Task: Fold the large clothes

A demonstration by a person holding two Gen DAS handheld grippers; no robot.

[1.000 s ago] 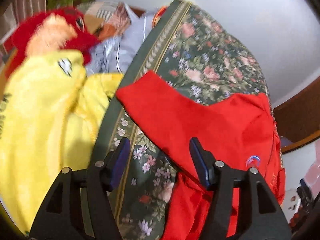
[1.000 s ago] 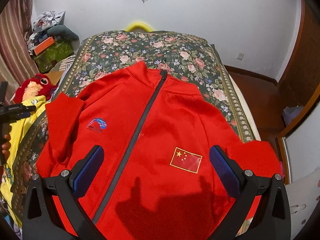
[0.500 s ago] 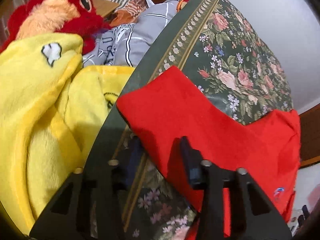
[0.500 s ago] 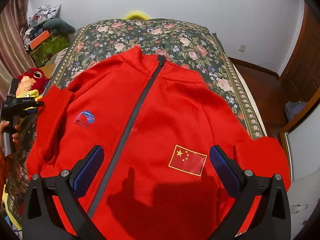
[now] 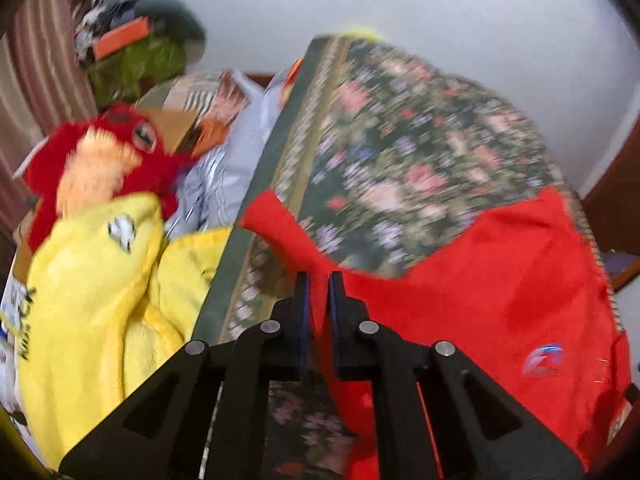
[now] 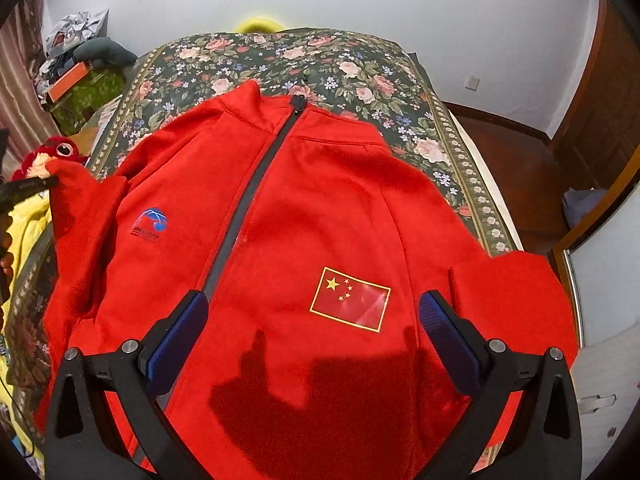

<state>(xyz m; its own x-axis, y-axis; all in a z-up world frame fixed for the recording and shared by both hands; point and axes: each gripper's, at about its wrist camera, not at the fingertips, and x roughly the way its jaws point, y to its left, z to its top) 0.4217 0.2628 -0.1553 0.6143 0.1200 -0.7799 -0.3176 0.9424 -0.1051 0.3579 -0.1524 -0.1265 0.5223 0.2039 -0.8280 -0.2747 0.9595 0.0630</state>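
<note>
At the far left of the left wrist view, a yellow plush blanket [image 5: 100, 292] lay heaped beside the bed, with a red stuffed toy [image 5: 104, 160] above it (one round eye showing). To their right ran the green floral bedspread [image 5: 400, 152], blurred in this view. The left gripper [image 5: 319, 284] had its jaws closing, the pads pressing on a fold of the sleeve [image 5: 288, 236] of the red jacket [image 5: 500, 280], and the sleeve's cuff end stuck up past the fingertips over the bedspread's border.

In the right wrist view, the red jacket [image 6: 320, 220] lay front up on the floral bedspread [image 6: 304, 56], zipped, its collar toward the far wall. On the left, its sleeve [image 6: 76, 200] was lifted at the bed's edge. A blue logo [image 6: 152, 220] sat left of the zipper [image 6: 256, 188], and a flag patch [image 6: 350, 298] right of it. The right gripper [image 6: 314, 328] hovered over the jacket's lower front, jaws spread wide with nothing between them. The other sleeve [image 6: 512, 292] lay folded at the right edge.
</note>
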